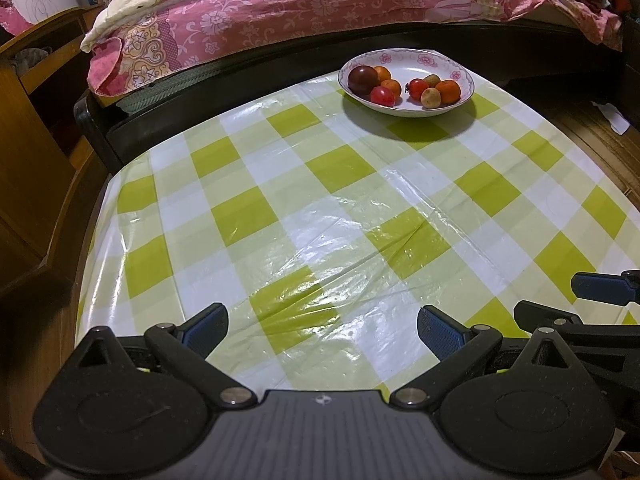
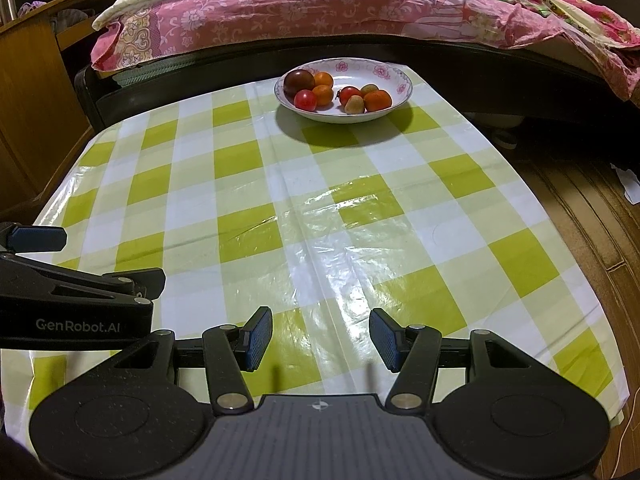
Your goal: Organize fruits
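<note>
Two grippers, both at the near edge of the table point(image 2: 460, 216), well short of the plate point(image 2: 400, 80). Left gripper point(image 1: 322, 330): jaws spread wide, nothing between them, only tablecloth point(image 1: 280, 184) under the gap. Right gripper point(image 2: 321, 338): jaws parted, somewhat narrower, also empty. Each shows at the edge of the other's view, so they sit side by side, right gripper to the right of the left one.

Between grippers and plate: one green-and-white checked plastic tablecloth, glossy, creased, with only bare cloth along the line to the plate.

One plate, white with a pink flower rim, at the far end of the table. All fruit is in it, 8 pieces in two clusters:
- Left cluster, 4: one large dark red-purple fruit point(image 2: 299, 81) at far left, 2 small oranges point(image 2: 323, 79) point(image 2: 322, 94) to its right, one red tomato point(image 2: 305, 100) at the near rim.
- Right cluster, 4: one red tomato point(image 2: 349, 94), one bigger orange point(image 2: 377, 100) at far right, 2 small brownish-green fruits, one near point(image 2: 354, 104), one behind point(image 2: 369, 89), partly hidden.

Pieces within each cluster touch; a strip of bare plate separates the clusters.

Beyond the plate: dark bed frame point(image 2: 460, 64) just behind the table, pink floral quilt point(image 2: 280, 8) on top. Left of the plate, past the table edge: wooden cabinet point(image 2: 28, 92). Right of it: wood floor point(image 2: 580, 200).
</note>
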`<control>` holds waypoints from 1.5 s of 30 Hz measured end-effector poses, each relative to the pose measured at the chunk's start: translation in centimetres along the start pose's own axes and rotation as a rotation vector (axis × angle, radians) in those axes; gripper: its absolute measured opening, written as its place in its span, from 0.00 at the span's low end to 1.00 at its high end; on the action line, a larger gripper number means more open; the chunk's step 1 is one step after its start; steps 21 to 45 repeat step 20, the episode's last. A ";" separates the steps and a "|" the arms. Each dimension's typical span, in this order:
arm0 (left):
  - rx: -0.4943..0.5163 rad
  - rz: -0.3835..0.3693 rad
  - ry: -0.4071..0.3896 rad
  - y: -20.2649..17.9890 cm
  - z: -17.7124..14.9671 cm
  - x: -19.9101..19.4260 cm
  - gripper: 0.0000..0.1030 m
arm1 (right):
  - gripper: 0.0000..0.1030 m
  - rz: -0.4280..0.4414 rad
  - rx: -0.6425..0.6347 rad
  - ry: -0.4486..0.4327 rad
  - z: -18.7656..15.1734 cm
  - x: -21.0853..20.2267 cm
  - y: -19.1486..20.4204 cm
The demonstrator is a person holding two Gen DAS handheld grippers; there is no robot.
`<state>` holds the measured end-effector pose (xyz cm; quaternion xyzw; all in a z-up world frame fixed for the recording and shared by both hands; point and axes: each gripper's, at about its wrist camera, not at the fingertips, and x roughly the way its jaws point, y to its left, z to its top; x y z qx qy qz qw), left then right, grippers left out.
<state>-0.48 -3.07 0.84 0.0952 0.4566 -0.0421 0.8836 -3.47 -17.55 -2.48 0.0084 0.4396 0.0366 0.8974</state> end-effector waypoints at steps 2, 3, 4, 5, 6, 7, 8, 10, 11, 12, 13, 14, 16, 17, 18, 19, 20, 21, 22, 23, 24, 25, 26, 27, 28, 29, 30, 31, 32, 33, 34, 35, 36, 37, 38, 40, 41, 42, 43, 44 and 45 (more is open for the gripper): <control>0.001 0.000 -0.001 0.0 0.0 0.0 1.00 | 0.50 0.000 0.000 0.000 0.0 0.0 0.0; 0.001 0.000 -0.001 0.0 0.0 0.0 1.00 | 0.50 0.000 0.000 0.001 0.0 0.0 0.0; 0.002 -0.001 -0.001 0.0 0.0 0.0 1.00 | 0.50 -0.001 0.000 0.001 0.0 0.0 0.0; 0.002 -0.001 -0.002 0.0 0.0 0.0 1.00 | 0.50 -0.001 0.000 0.001 0.0 0.0 0.0; 0.003 -0.002 -0.002 0.0 -0.1 0.0 1.00 | 0.50 -0.001 0.000 0.001 -0.1 0.0 0.0; 0.003 -0.003 -0.002 0.0 -0.1 0.0 1.00 | 0.50 -0.001 0.000 0.001 0.0 0.0 0.0; 0.003 -0.002 -0.002 0.0 -0.1 0.0 1.00 | 0.50 -0.001 0.000 0.001 0.0 0.0 0.0; 0.002 -0.002 -0.002 0.0 -0.1 -0.1 1.00 | 0.50 -0.001 -0.001 0.001 0.0 0.0 0.0; 0.003 -0.002 -0.002 0.0 -0.1 -0.1 1.00 | 0.50 -0.001 -0.001 0.001 0.0 0.0 0.0; 0.003 -0.002 -0.002 0.0 -0.1 -0.1 1.00 | 0.50 -0.001 -0.001 0.002 0.0 0.0 0.0; 0.002 -0.002 -0.002 0.0 -0.1 -0.1 1.00 | 0.50 -0.001 -0.001 0.002 0.0 0.0 0.0; 0.003 -0.002 -0.003 0.0 -0.1 -0.1 1.00 | 0.50 -0.001 0.000 0.001 0.0 0.0 0.0; 0.004 -0.001 -0.003 0.0 -0.1 -0.1 1.00 | 0.50 -0.001 -0.001 0.001 0.0 0.0 0.0; 0.006 0.001 -0.006 0.0 -0.1 -0.1 1.00 | 0.50 -0.001 -0.001 0.001 0.0 0.0 0.0; 0.009 0.004 -0.011 0.0 -0.1 -0.2 1.00 | 0.50 0.000 0.000 0.000 0.0 0.0 0.0; 0.014 0.009 -0.019 -0.1 0.0 -0.4 1.00 | 0.50 0.001 0.001 -0.002 0.0 0.0 0.0; 0.017 0.013 -0.025 -0.1 0.0 -0.5 1.00 | 0.50 0.002 0.002 -0.004 0.0 0.0 -0.1; 0.017 0.013 -0.025 -0.1 0.0 -0.5 1.00 | 0.50 0.002 0.002 -0.004 0.0 0.0 -0.1; 0.017 0.013 -0.025 -0.1 0.0 -0.5 1.00 | 0.50 0.002 0.002 -0.004 0.0 0.0 -0.1; 0.017 0.013 -0.025 -0.1 0.0 -0.5 1.00 | 0.50 0.002 0.002 -0.004 0.0 0.0 -0.1; 0.017 0.013 -0.025 -0.1 0.0 -0.5 1.00 | 0.50 0.002 0.002 -0.004 0.0 0.0 -0.1; 0.017 0.013 -0.025 -0.1 0.0 -0.5 1.00 | 0.50 0.002 0.002 -0.004 0.0 0.0 -0.1; 0.017 0.013 -0.025 -0.1 0.0 -0.5 1.00 | 0.50 0.002 0.002 -0.004 0.0 0.0 -0.1; 0.017 0.013 -0.025 -0.1 0.0 -0.5 1.00 | 0.50 0.002 0.002 -0.004 0.0 0.0 -0.1; 0.017 0.013 -0.025 -0.1 0.0 -0.5 1.00 | 0.50 0.002 0.002 -0.004 0.0 0.0 -0.1; 0.017 0.013 -0.025 -0.1 0.0 -0.5 1.00 | 0.50 0.002 0.002 -0.004 0.0 0.0 -0.1; 0.017 0.013 -0.025 -0.1 0.0 -0.5 1.00 | 0.50 0.002 0.002 -0.004 0.0 0.0 -0.1; 0.017 0.013 -0.025 -0.1 0.0 -0.5 1.00 | 0.50 0.002 0.002 -0.004 0.0 0.0 -0.1; 0.017 0.013 -0.025 -0.1 0.0 -0.5 1.00 | 0.50 0.002 0.002 -0.004 0.0 0.0 -0.1; 0.017 0.013 -0.025 -0.1 0.0 -0.5 1.00 | 0.50 0.002 0.002 -0.004 0.0 0.0 -0.1; 0.017 0.013 -0.025 -0.1 0.0 -0.5 1.00 | 0.50 0.002 0.002 -0.004 0.0 0.0 -0.1; 0.017 0.013 -0.025 -0.1 0.0 -0.5 1.00 | 0.50 0.002 0.002 -0.004 0.0 0.0 -0.1; 0.017 0.013 -0.025 -0.1 0.0 -0.5 1.00 | 0.50 0.002 0.002 -0.004 0.0 0.0 -0.1; 0.017 0.013 -0.025 -0.1 0.0 -0.5 1.00 | 0.50 0.002 0.002 -0.004 0.0 0.0 -0.1; 0.017 0.013 -0.025 -0.1 0.0 -0.5 1.00 | 0.50 0.002 0.002 -0.004 0.0 0.0 -0.1; 0.017 0.013 -0.025 -0.1 0.0 -0.5 1.00 | 0.50 0.002 0.002 -0.004 0.0 0.0 -0.1; 0.017 0.013 -0.025 -0.1 0.0 -0.5 1.00 | 0.50 0.002 0.002 -0.004 0.0 0.0 -0.1; 0.017 0.013 -0.025 -0.1 0.0 -0.5 1.00 | 0.50 0.002 0.002 -0.004 0.0 0.0 -0.1; 0.017 0.013 -0.025 -0.1 0.0 -0.5 1.00 | 0.50 0.002 0.002 -0.004 0.0 0.0 -0.1; 0.017 0.013 -0.025 -0.1 0.0 -0.5 1.00 | 0.50 0.002 0.002 -0.004 0.0 0.0 -0.1; 0.017 0.013 -0.025 -0.1 0.0 -0.5 1.00 | 0.50 0.002 0.002 -0.004 0.0 0.0 -0.1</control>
